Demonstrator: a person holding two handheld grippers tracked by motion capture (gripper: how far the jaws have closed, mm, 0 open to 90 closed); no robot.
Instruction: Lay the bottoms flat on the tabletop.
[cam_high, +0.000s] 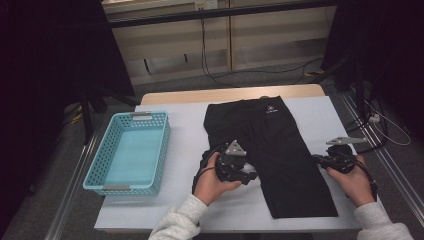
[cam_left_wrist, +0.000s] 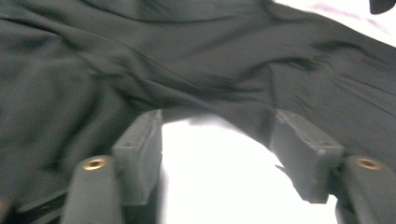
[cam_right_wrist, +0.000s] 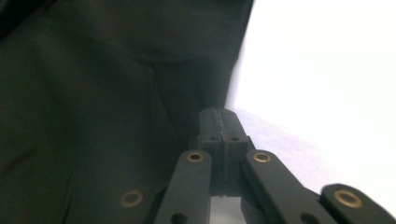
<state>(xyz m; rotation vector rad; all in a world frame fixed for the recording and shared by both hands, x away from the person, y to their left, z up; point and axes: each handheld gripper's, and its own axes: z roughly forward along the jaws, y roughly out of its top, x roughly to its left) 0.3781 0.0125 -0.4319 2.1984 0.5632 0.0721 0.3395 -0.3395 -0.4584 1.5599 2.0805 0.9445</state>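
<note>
Black shorts (cam_high: 280, 150) lie flat on the white table cover, waistband at the far end, with a small white logo near it. My left gripper (cam_high: 250, 176) sits at the shorts' left leg, near the crotch. In the left gripper view its jaws stand open (cam_left_wrist: 217, 135) with bare white table between them and the cloth's edge (cam_left_wrist: 187, 56) just beyond the pads. My right gripper (cam_high: 316, 158) is at the right side of the shorts. Its jaws are shut (cam_right_wrist: 219, 116), tips at the cloth's edge (cam_right_wrist: 93, 93). Whether cloth is pinched between them I cannot tell.
A light blue plastic basket (cam_high: 97, 165) with nothing in it stands on the left of the table. White cover (cam_high: 185, 125) shows between basket and shorts. Metal rails run along both table sides. Cables lie on the floor behind and to the right.
</note>
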